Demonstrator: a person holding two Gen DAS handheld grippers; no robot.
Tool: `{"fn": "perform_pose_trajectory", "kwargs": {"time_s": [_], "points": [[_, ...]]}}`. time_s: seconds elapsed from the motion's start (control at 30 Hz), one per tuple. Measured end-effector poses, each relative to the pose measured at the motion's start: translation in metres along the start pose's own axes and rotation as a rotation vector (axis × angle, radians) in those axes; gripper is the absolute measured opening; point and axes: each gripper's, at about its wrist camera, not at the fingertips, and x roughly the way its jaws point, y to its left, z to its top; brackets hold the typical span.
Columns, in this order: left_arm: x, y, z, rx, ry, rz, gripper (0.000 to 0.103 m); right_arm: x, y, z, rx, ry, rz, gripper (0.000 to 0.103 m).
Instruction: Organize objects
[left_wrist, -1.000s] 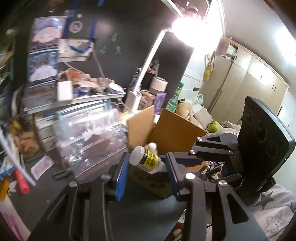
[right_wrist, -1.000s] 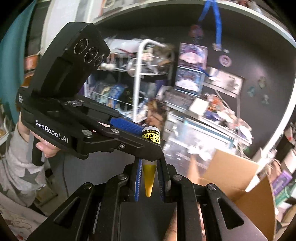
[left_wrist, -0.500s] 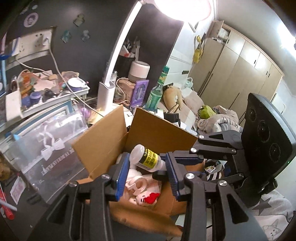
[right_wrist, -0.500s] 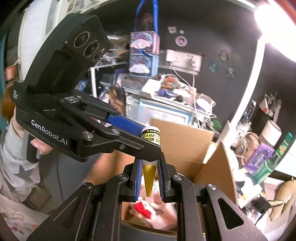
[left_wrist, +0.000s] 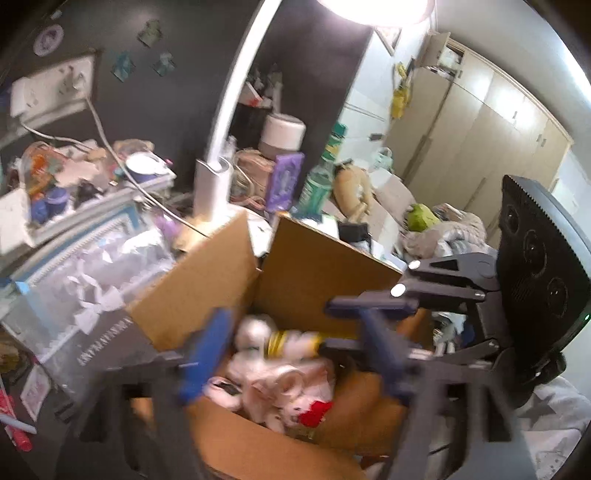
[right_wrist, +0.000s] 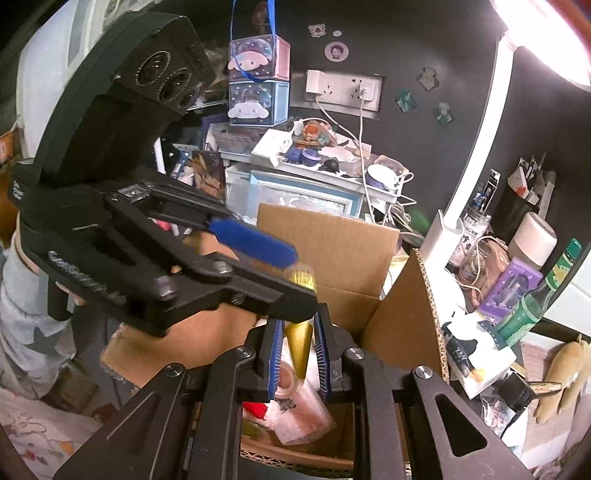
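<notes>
An open cardboard box (left_wrist: 325, 266) stands on the dark desk, with white soft toys and a tape roll (left_wrist: 288, 380) inside. A small white glue bottle (left_wrist: 291, 341) with a yellow-black label and a gold tip hangs over the box. My right gripper (right_wrist: 298, 354) is shut on the bottle's gold tip (right_wrist: 299, 347). My left gripper (left_wrist: 291, 354) is open, its blue pads (left_wrist: 207, 354) wide on either side of the bottle and not touching it. The left gripper also shows in the right wrist view (right_wrist: 255, 243) above the box (right_wrist: 332, 243).
A clear plastic bin (left_wrist: 85, 291) stands left of the box. A white desk lamp (left_wrist: 218, 155), a purple box (left_wrist: 284, 181) and a green bottle (left_wrist: 317, 181) stand behind it. A shelf (right_wrist: 314, 166) of small items is at the back. A red pen (left_wrist: 14, 417) lies at left.
Both grippers moved with the bottle over the box and lower toward its contents. My left gripper's jaws have spread wider. The right gripper still holds the tip.
</notes>
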Motion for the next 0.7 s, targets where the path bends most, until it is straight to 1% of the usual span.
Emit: {"fn": "perform_pose_trajectory", "kwargs": {"time_s": [0.03,0.07,0.1,0.13,0.23,0.27,0.3,0.4,0.47,0.5,0.63,0.67,0.7], "points": [[-0.004,0.001,-0.001,0.0,-0.017,0.017,0.086,-0.001,-0.001,0.001,0.003,-0.002,-0.012,0.024],[-0.008,0.001,-0.002,-0.004,-0.03,0.025,0.086,-0.002,-0.002,0.001,0.007,-0.007,-0.024,0.038],[-0.011,0.002,-0.002,-0.01,-0.04,0.027,0.086,-0.003,-0.003,0.002,0.01,-0.012,-0.033,0.046],[-0.016,0.003,-0.003,-0.015,-0.053,0.032,0.088,-0.005,-0.004,0.002,0.016,-0.016,-0.039,0.047],[-0.031,-0.001,-0.008,-0.012,-0.107,0.091,0.101,-0.01,-0.004,0.002,0.026,-0.022,-0.035,0.049],[-0.038,-0.003,-0.01,-0.008,-0.13,0.113,0.102,-0.013,-0.003,0.002,0.026,-0.028,-0.037,0.053],[-0.044,-0.004,-0.012,-0.01,-0.15,0.134,0.102,-0.015,-0.001,0.002,0.024,-0.034,-0.04,0.059],[-0.064,-0.005,-0.019,-0.033,-0.216,0.205,0.102,-0.023,0.004,0.002,0.019,-0.066,-0.047,0.071],[-0.079,-0.007,-0.027,-0.042,-0.263,0.254,0.102,-0.029,0.008,0.002,0.015,-0.097,-0.048,0.075],[-0.087,-0.008,-0.032,-0.047,-0.285,0.28,0.102,-0.033,0.011,0.002,0.014,-0.119,-0.053,0.081],[-0.114,-0.012,-0.05,-0.065,-0.373,0.391,0.102,-0.046,0.021,0.002,0.008,-0.21,-0.086,0.092],[-0.121,-0.012,-0.056,-0.077,-0.402,0.42,0.102,-0.047,0.023,0.002,0.011,-0.221,-0.093,0.097],[-0.127,-0.013,-0.06,-0.088,-0.425,0.442,0.102,-0.048,0.024,0.003,0.015,-0.228,-0.097,0.097]]}}
